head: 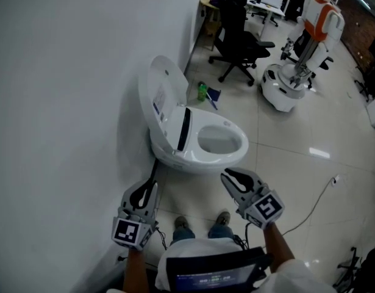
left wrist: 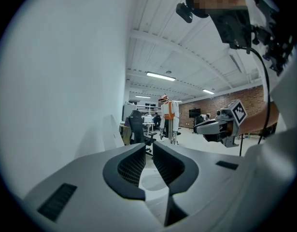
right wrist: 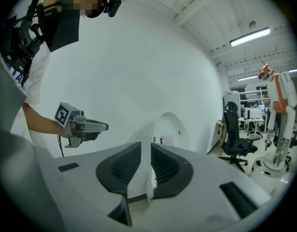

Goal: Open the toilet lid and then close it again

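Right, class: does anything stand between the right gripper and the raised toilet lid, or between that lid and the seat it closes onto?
Nothing visible does. Only the bare seat lies between the right gripper and the raised toilet lid. The green bottle stands on the floor beyond the toilet, outside both paths.

My head camera looks steeply down onto the toilet (head: 233,157) close in front of me, with my left hand-held gripper (head: 152,184) and right hand-held gripper (head: 227,177) at the bottom edge. The left one's camera looks nearly level along its jaws, along the wall (left wrist: 66,81) into the room, catching the right one at its right side. The right one's camera faces the wall and the raised lid (right wrist: 168,127), with the left one at its left. All three share the lid, the office chair (head: 239,41) and the orange-and-white robot (head: 310,40).
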{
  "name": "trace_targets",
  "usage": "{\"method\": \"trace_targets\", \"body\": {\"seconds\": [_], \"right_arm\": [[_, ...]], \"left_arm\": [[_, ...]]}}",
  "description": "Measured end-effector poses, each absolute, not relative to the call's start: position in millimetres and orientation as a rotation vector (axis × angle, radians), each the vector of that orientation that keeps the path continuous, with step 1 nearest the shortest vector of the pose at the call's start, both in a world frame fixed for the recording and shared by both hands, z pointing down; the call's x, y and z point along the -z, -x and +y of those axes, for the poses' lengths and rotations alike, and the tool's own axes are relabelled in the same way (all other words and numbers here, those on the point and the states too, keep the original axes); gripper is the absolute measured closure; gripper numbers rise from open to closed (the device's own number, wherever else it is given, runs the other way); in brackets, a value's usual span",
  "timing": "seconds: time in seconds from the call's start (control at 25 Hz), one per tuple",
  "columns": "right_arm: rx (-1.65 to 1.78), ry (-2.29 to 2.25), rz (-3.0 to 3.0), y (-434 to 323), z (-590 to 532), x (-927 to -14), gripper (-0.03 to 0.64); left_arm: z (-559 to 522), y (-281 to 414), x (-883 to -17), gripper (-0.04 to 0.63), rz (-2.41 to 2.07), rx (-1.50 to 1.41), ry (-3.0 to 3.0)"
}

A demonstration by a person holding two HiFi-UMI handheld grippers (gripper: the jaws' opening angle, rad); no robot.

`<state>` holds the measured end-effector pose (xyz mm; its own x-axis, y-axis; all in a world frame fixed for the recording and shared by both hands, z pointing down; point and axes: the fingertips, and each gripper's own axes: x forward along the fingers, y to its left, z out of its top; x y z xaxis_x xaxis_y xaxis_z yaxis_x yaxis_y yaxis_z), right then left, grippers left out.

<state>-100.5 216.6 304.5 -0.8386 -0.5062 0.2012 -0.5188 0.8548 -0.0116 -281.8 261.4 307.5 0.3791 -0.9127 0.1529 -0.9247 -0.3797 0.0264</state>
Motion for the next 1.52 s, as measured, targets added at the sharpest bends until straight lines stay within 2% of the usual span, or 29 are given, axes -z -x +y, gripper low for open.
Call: {"method": "trace_targets", "body": {"seconds": [0.32,0.6,0.8,1.0,1.2,1.32,1.52], "right_arm": [[-0.151,-0.781,-2.810,106.9,200.5,-302.8,0.552],[-0.195,-0.737,-2.823,68.4,166.0,-310.7,0.552],[-0.215,-0.582,-2.895,6.6,127.3,-318.9,0.552],[-0.252,-0.333,-2.887,-85.3,79.7,-333.5,0.466],[-0.139,-0.166,-2.829,-148.0,-2.9,-329.2,0.451],[-0.072,-0.048,-2.812,-137.8,-43.6,-333.4,0.451],[-0.037,0.157,-2.804,-79.5,-92.7,-337.7,0.451]], "left_arm": [[249.9,300.6,-298.6,0.554,-1.753,-0.146,-2.488],[226.3,277.8,-300.2,0.554,-1.852,-0.147,-2.466],[205.7,215.5,-307.3,0.554,-1.962,-0.163,-2.332],[197.6,119.4,-325.8,0.554,-2.071,-0.133,-2.090],[176.8,31.2,-337.0,0.554,-2.127,-0.115,-1.986],[160.2,21.5,-336.0,0.554,-2.221,-0.094,-1.926],[119.1,48.6,-340.7,0.554,-2.381,-0.041,-1.761]]}}
